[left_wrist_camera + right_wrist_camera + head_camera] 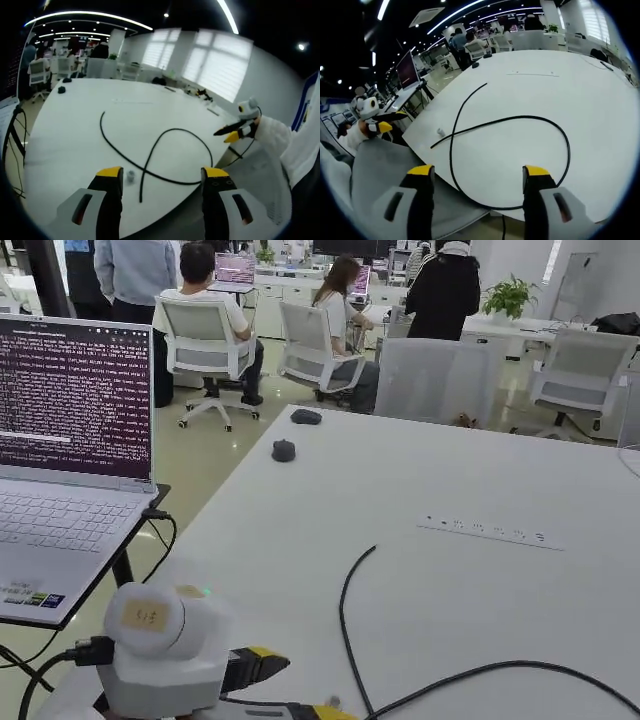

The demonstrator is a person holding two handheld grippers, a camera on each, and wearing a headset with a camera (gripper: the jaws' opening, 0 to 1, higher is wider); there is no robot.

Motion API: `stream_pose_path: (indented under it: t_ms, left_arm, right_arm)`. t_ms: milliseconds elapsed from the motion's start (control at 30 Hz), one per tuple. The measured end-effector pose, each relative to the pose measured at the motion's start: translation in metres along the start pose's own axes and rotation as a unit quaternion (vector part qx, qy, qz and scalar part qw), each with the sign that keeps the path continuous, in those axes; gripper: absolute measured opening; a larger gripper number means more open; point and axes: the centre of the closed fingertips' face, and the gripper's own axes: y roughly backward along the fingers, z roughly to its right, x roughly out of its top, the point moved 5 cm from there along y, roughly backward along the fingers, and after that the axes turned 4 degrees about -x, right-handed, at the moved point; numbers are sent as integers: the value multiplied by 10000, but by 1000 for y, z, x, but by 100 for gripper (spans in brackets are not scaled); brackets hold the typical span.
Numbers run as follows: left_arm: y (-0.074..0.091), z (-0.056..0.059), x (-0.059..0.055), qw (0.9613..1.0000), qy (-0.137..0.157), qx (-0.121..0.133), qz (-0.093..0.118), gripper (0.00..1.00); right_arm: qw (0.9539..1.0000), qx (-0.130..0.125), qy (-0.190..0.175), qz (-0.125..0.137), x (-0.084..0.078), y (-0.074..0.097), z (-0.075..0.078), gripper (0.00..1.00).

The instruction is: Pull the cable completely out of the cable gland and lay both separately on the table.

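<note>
You've got a wide white tabletop (480,470) in front of you, with a flush socket strip (490,532) set into it. A dark mouse (284,450) and a second mouse (306,417) sit near its far edge. On your left, an open laptop (70,430) rests on a stand, its screen full of text. Beyond that there's pale glossy floor (205,465), white swivel chairs (205,345) with people seated at desks, and a potted plant (510,295). In the left gripper view, big blinded windows (220,65) glow and curved light strips (90,16) run overhead.
</note>
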Motion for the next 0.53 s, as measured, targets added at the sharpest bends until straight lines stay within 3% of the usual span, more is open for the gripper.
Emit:
stream_pose_path:
  t_ms: [533]
  left_arm:
    - [-1,0,-2,10000,16,-14,-57,62]
  right_arm:
    - [9999,111,-2,-120,-5,-9,-3,75]
